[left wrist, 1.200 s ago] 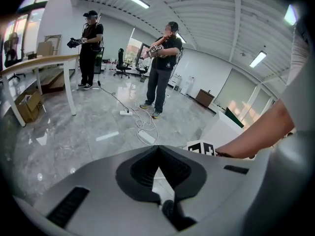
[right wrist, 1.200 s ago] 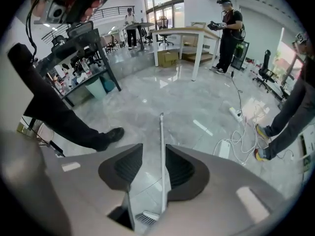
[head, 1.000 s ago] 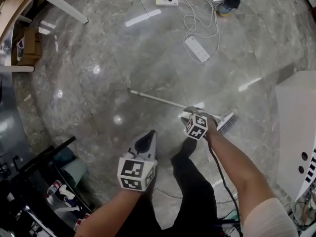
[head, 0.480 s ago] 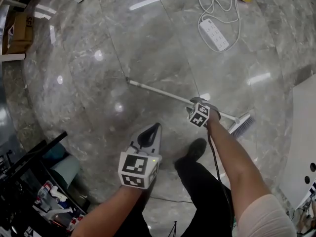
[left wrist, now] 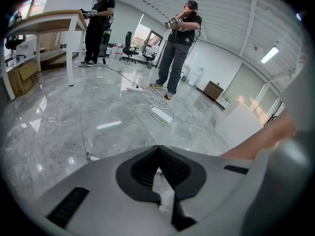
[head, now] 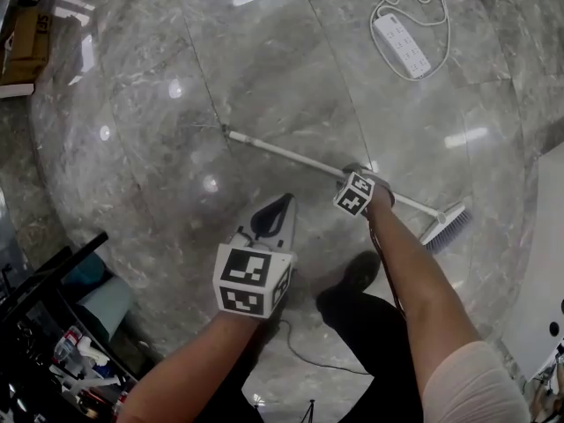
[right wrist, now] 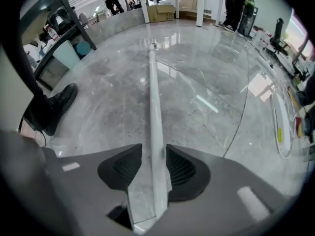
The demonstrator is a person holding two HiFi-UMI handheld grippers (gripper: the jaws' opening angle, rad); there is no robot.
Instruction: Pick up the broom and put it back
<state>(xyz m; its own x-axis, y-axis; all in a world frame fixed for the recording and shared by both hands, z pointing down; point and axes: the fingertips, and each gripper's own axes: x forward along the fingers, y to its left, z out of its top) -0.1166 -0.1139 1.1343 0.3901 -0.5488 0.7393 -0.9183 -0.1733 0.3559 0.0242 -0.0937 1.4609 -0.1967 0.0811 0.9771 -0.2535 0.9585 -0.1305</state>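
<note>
The broom lies flat on the grey marble floor, its thin white handle [head: 282, 152] running from upper left down to the brush head [head: 447, 227] at right. My right gripper [head: 361, 176] points steeply down over the handle near the brush end. In the right gripper view the handle [right wrist: 152, 97] passes between the jaws of the right gripper [right wrist: 154, 151], close to the right pad, with a gap on the left; the jaws stand open. My left gripper [head: 282, 203] hangs to the left of it, apart from the broom. Its jaws [left wrist: 158, 147] meet at the tips, with nothing between them.
A white power strip [head: 405, 45] with looped cable lies farther out on the floor. A white cabinet [head: 546, 263] stands at right and a black cart [head: 53, 324] at lower left. My shoe [head: 357, 271] is near the handle. Two people [left wrist: 183, 48] stand beyond, near a table [left wrist: 49, 23].
Both grippers have sunk toward the floor. The right one has come down onto the handle, which now lies between its jaws. The broom has not moved.
</note>
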